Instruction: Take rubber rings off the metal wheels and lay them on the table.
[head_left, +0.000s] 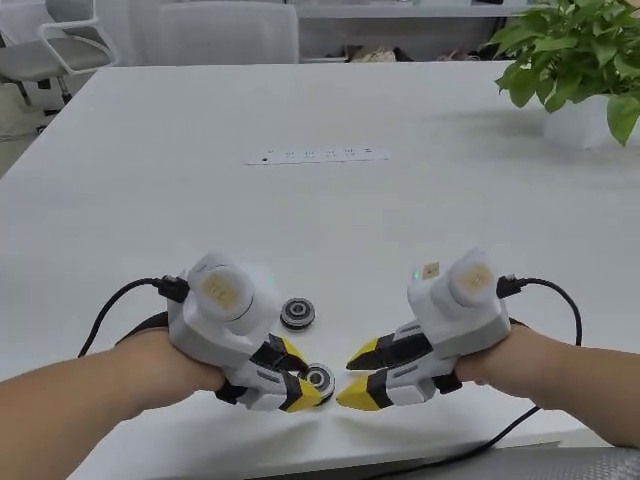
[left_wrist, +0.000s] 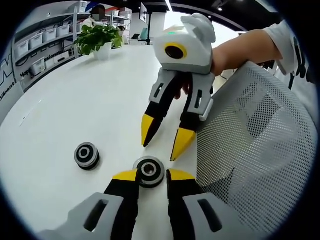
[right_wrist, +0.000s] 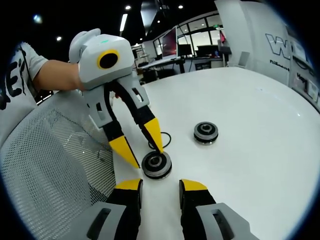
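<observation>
Two metal wheels with black rubber rings lie on the white table (head_left: 300, 220). The near wheel (head_left: 322, 380) (left_wrist: 149, 171) (right_wrist: 156, 166) sits between the yellow tips of my left gripper (head_left: 303, 373) (left_wrist: 150, 175) (right_wrist: 146, 156), whose jaws press against its sides. My right gripper (head_left: 347, 379) (right_wrist: 161, 184) (left_wrist: 159, 152) is open, with its tips a short way from that wheel and facing the left gripper. The second wheel (head_left: 297, 313) (left_wrist: 86, 155) (right_wrist: 206, 132) lies flat and free just beyond.
Both grippers work close to the table's front edge, where a mesh chair back (left_wrist: 250, 150) (right_wrist: 50, 150) stands. A strip of sockets (head_left: 318, 155) is set into the table's middle. A potted plant (head_left: 570, 50) stands at the far right. Cables trail from both grippers.
</observation>
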